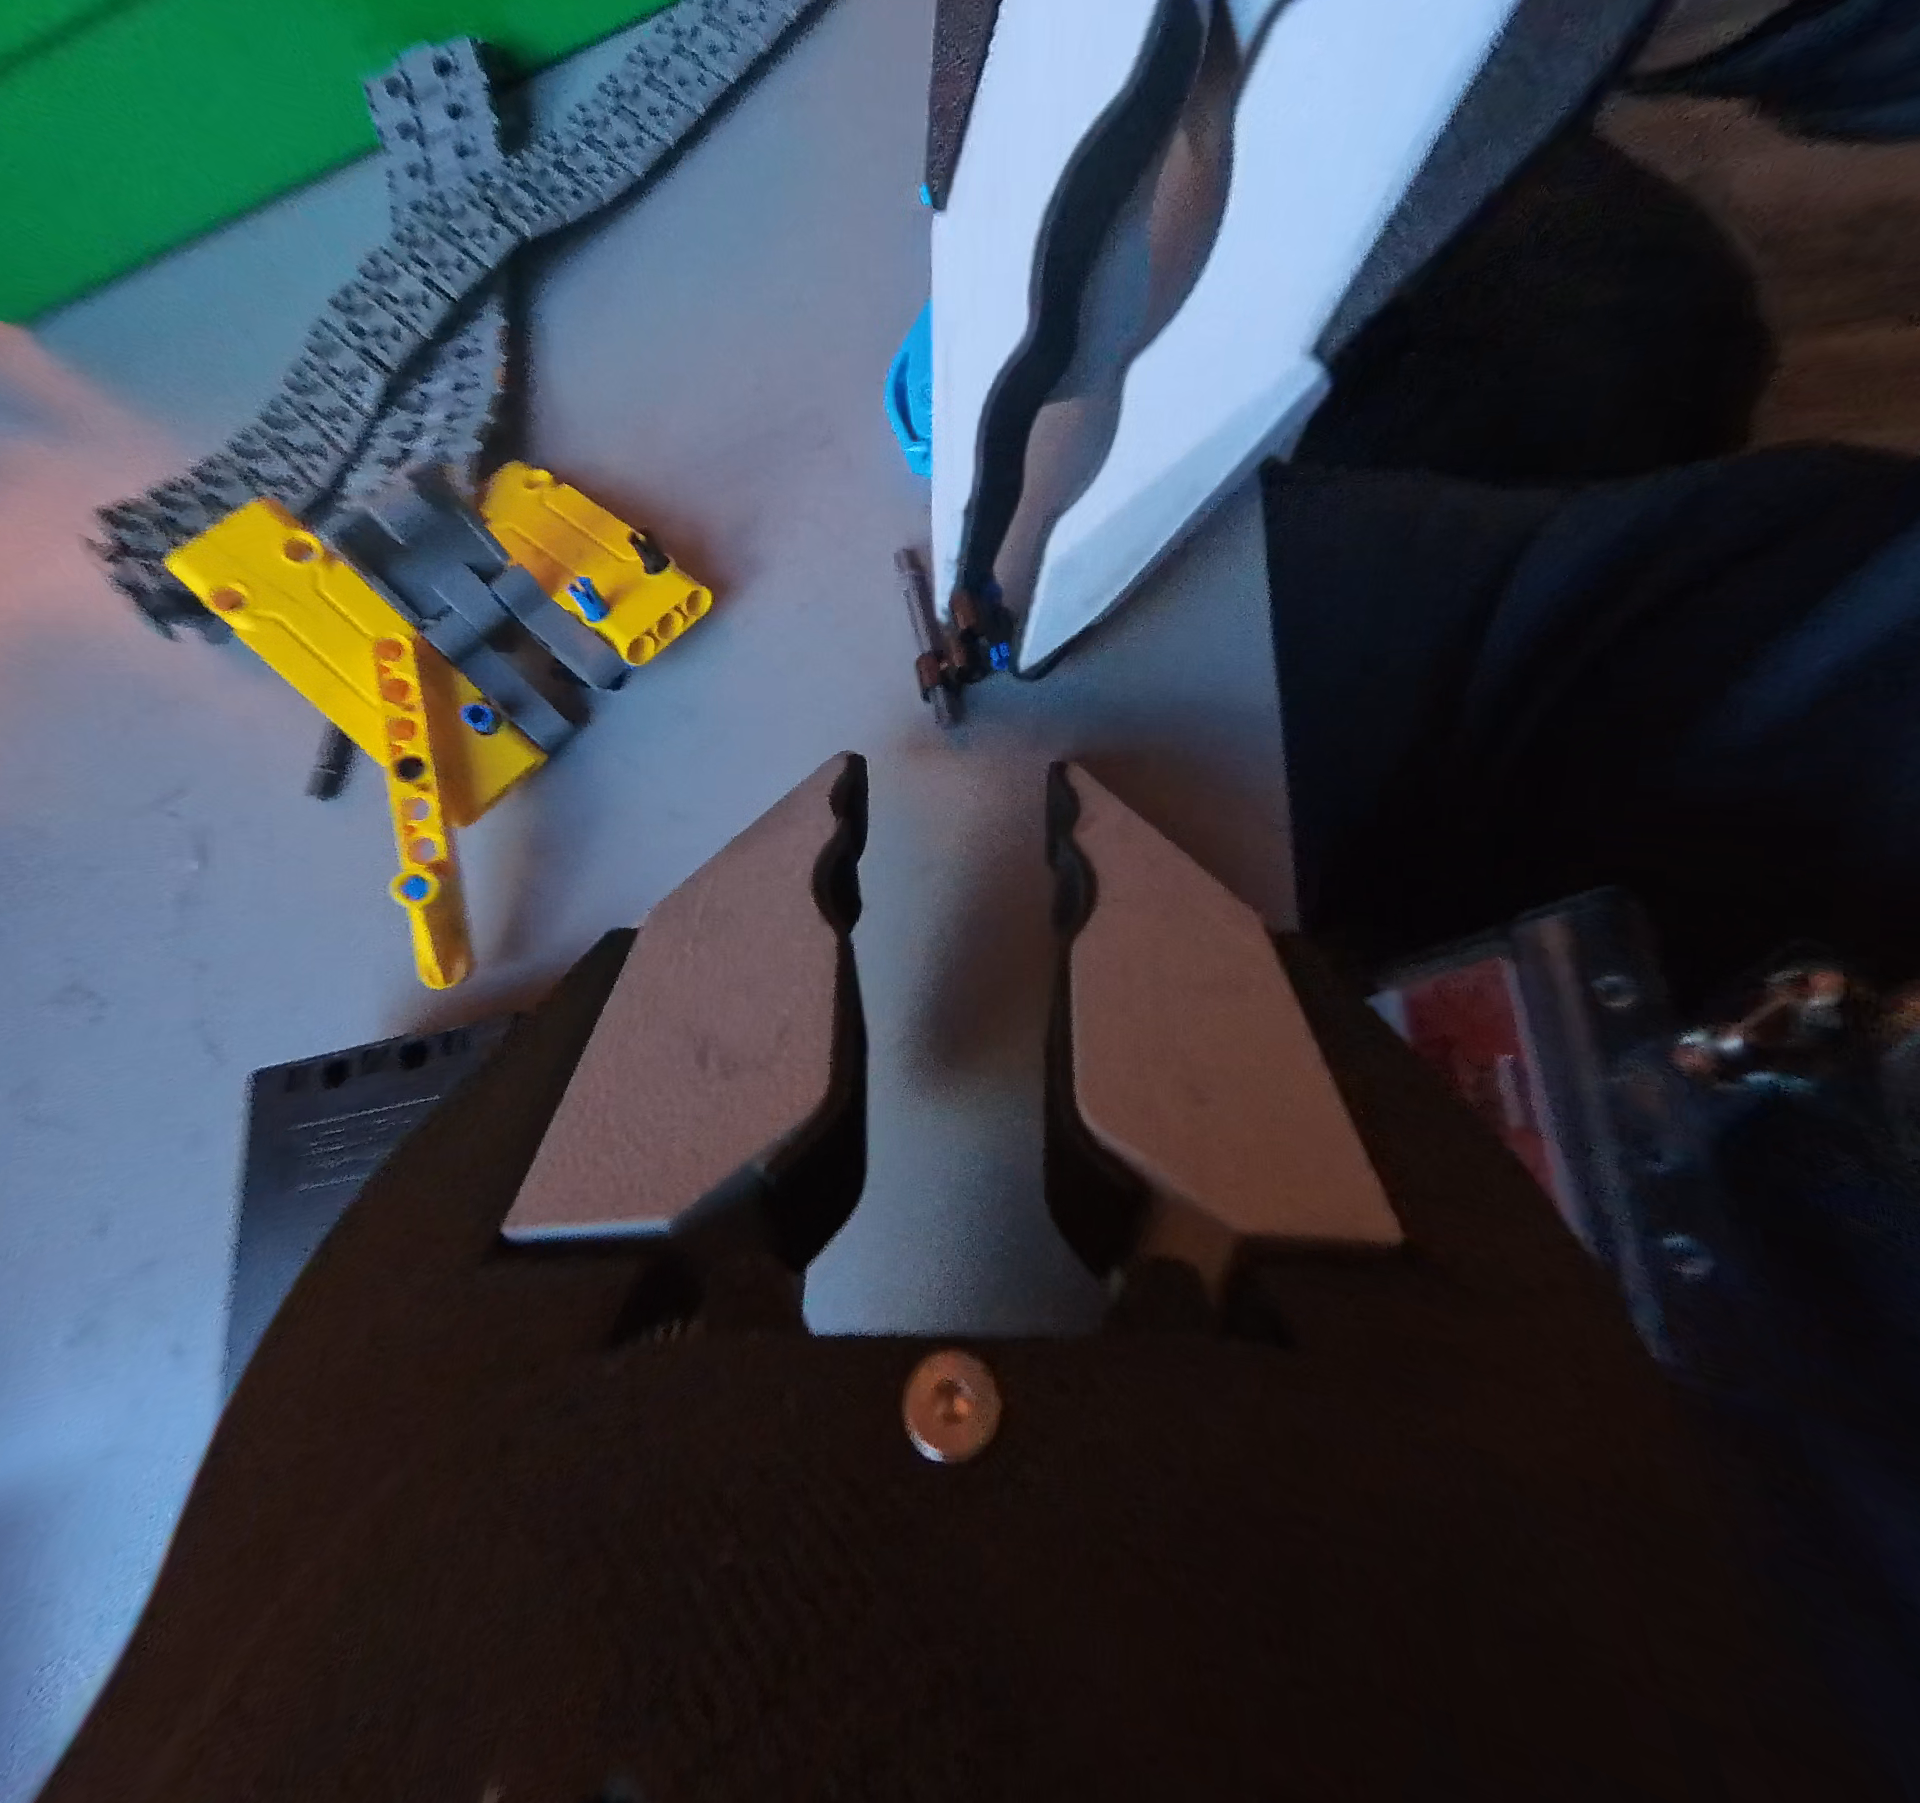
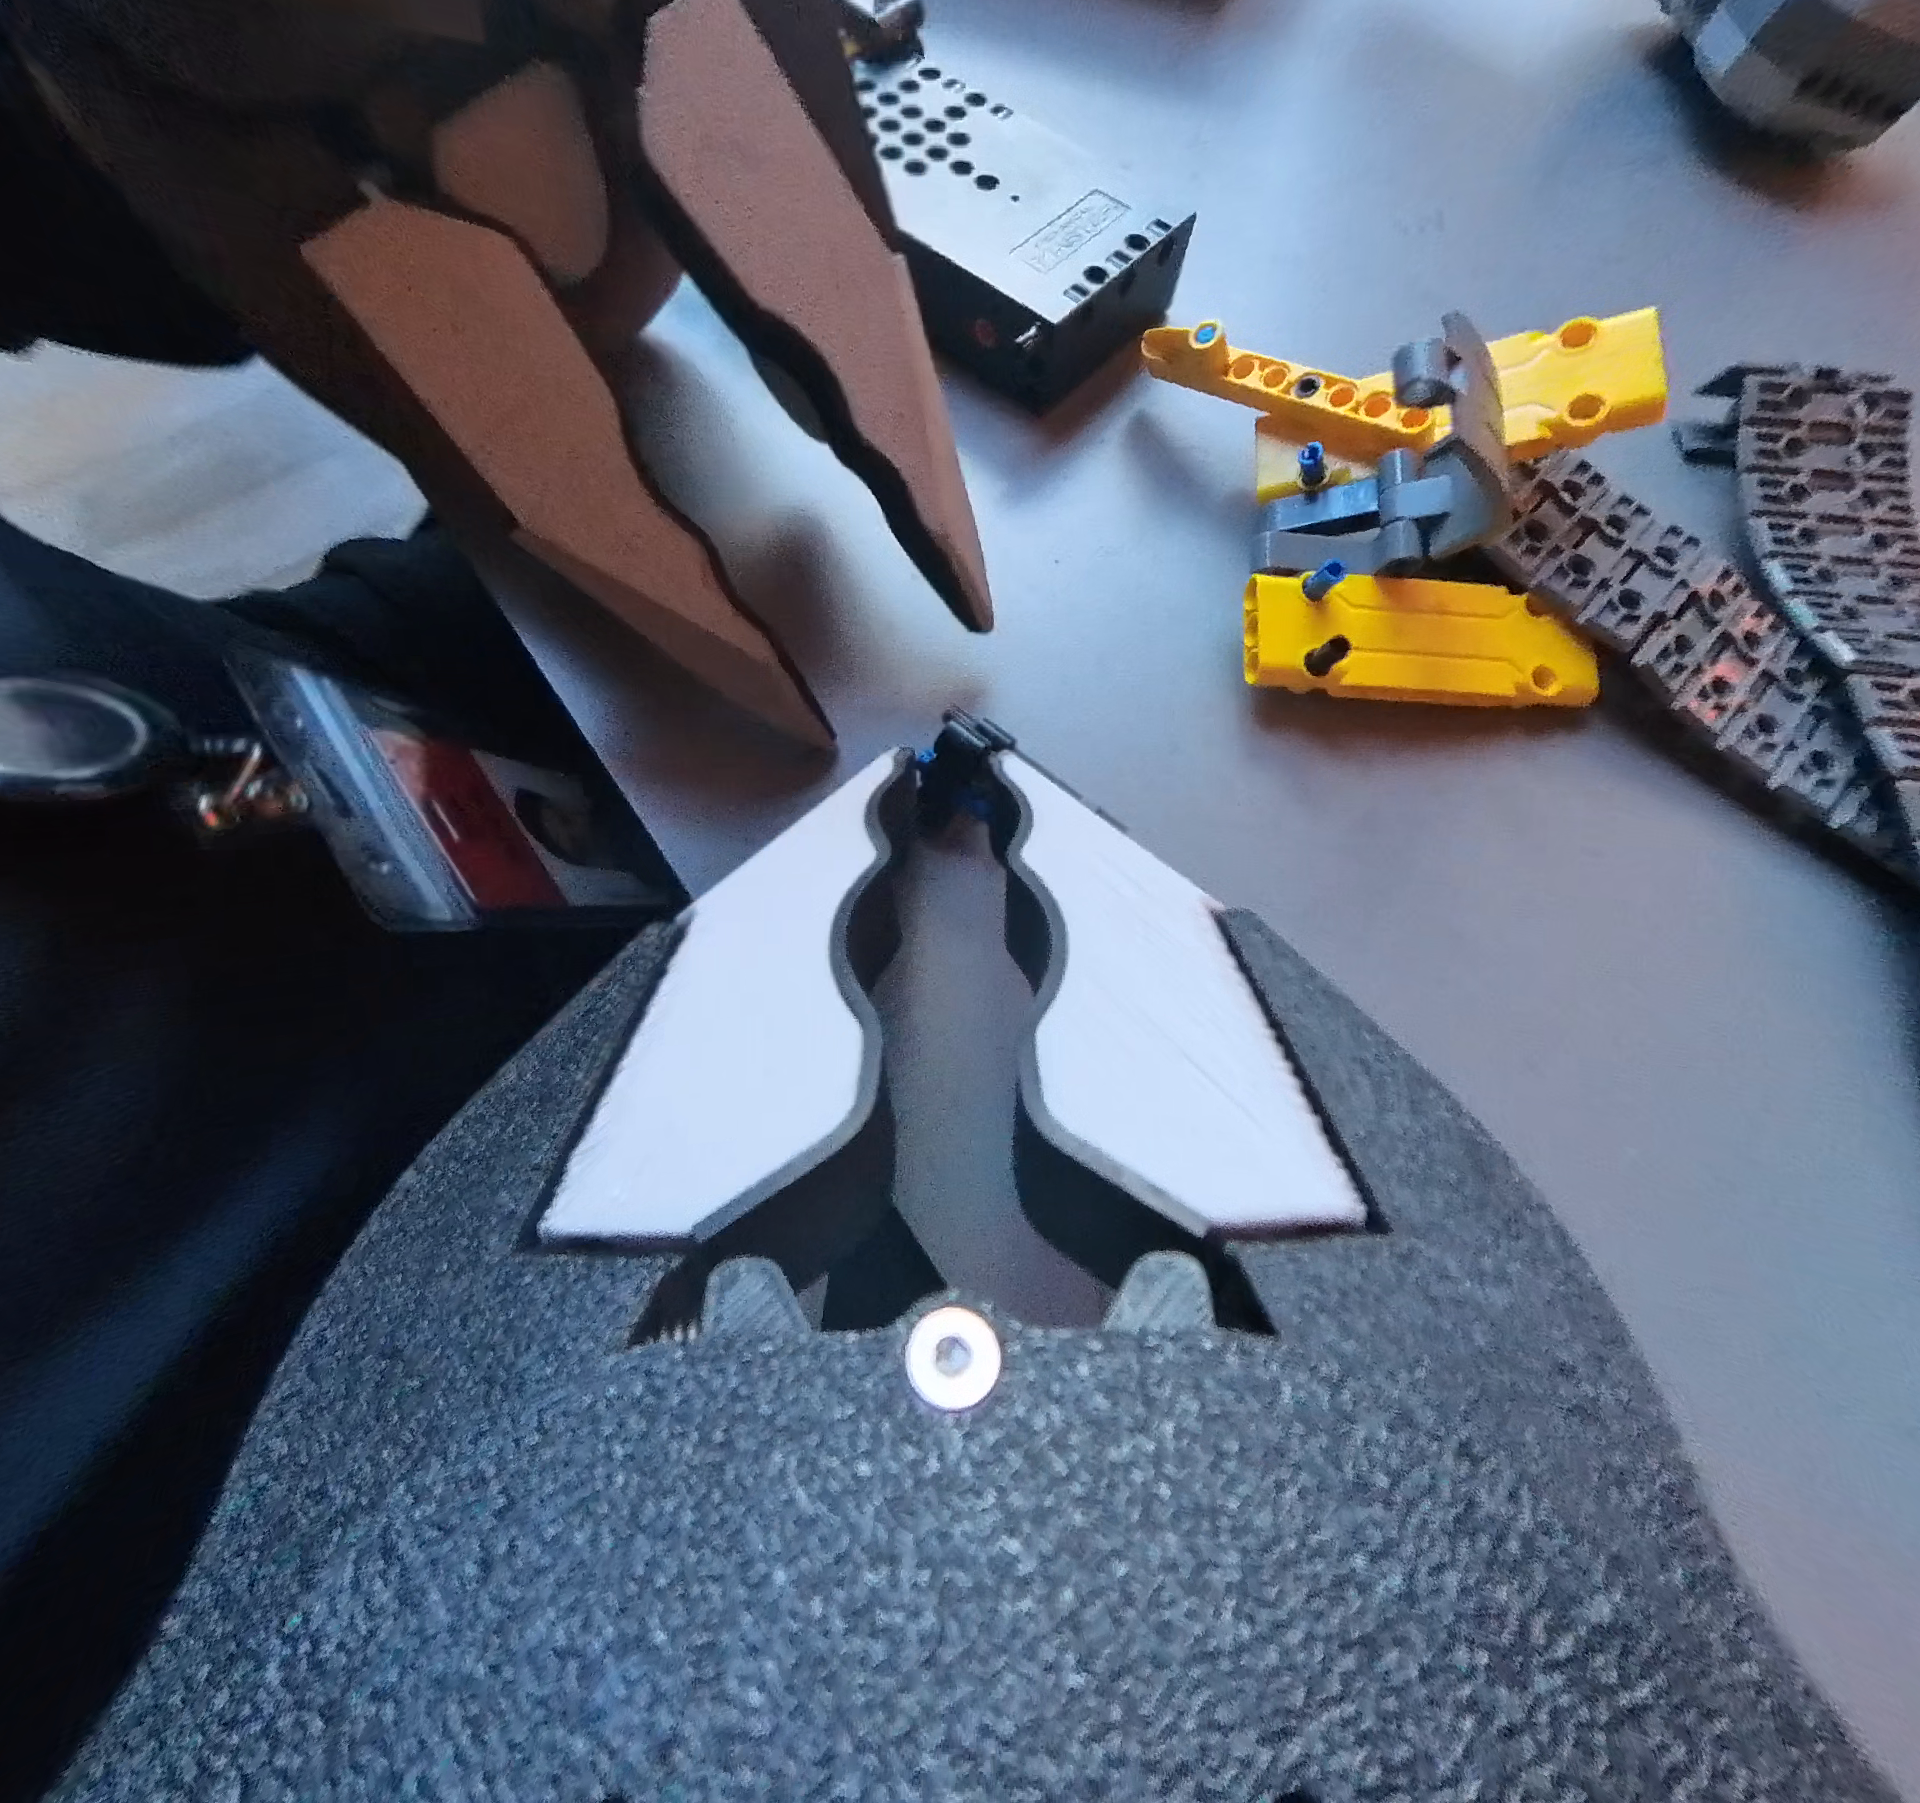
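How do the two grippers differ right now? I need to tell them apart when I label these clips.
The left gripper has tan fingers on a black body; the right gripper has white fingers on a speckled grey body. The left gripper is open and empty; the right is shut on a small black and blue part. Both point down at the grey table.

A green box (image 1: 208, 70) lies behind grey track links (image 1: 436, 299) on the table (image 1: 727, 319).

Both wrist cams sit close above the grey desk (image 1: 727, 351), each looking down along its own tongs and facing the other's from opposite sides, sharing the yellow brick assembly (image 1: 416, 631) (image 2: 1423, 527), grey track links (image 1: 436, 299) (image 2: 1683, 600) and black box (image 2: 1029, 226).
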